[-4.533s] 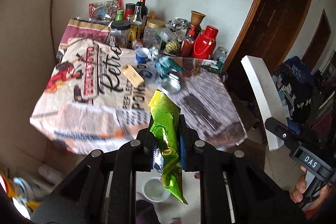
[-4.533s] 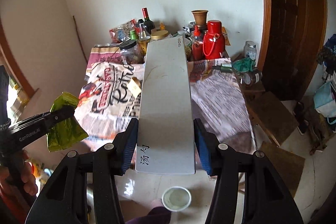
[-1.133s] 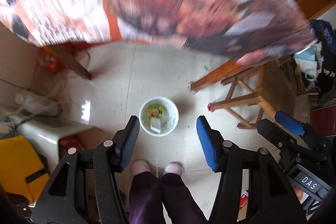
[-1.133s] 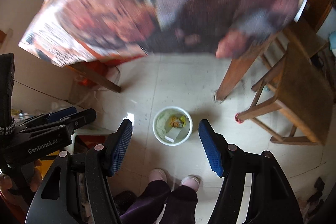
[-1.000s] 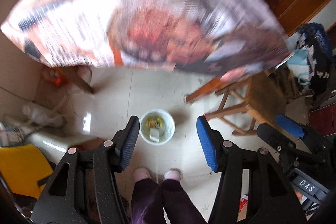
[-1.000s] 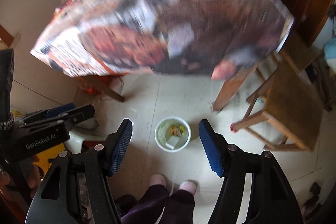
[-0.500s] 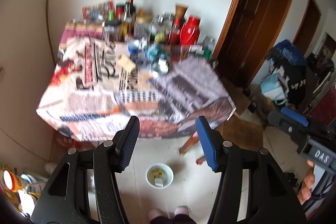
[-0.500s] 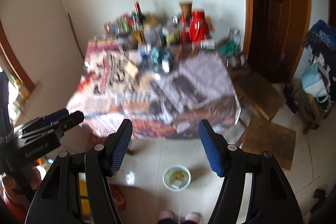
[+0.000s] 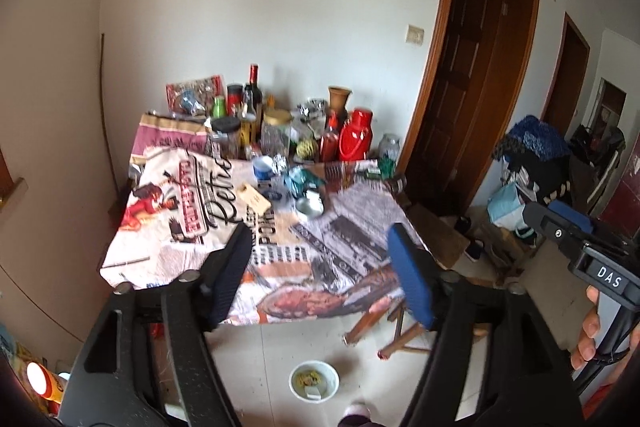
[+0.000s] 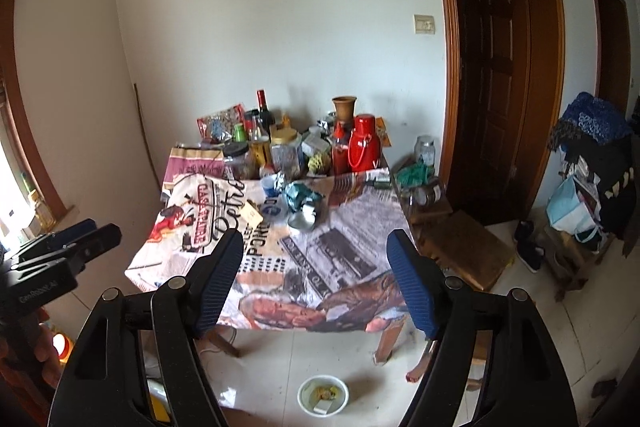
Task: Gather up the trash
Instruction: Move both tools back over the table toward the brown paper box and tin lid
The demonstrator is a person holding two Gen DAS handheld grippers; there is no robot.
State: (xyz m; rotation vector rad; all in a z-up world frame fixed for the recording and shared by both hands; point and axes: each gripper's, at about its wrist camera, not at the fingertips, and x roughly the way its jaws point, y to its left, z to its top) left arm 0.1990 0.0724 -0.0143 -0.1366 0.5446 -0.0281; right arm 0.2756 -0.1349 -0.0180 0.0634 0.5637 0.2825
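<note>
Left wrist view: the left hand-held gripper (image 9: 320,267) is held high, aimed back at the tabletop (image 9: 344,239), its fingers apart with nothing between them, probably to pick the next piece; the small white bin (image 9: 314,381) stands on the floor in front of the tabletop, already holding scraps; the likeliest trash, a crumpled teal wrapper (image 9: 301,178) and a flat tan card (image 9: 254,198), lies mid-cloth before the jars; the card's long axis runs diagonally, one end toward the back left.

Right wrist view: the right hand-held gripper (image 10: 316,269) is likewise spread and empty, facing the same clutter; the bin (image 10: 323,395) sits below; the wrapper (image 10: 300,195) is balled, showing no clear axis.
</note>
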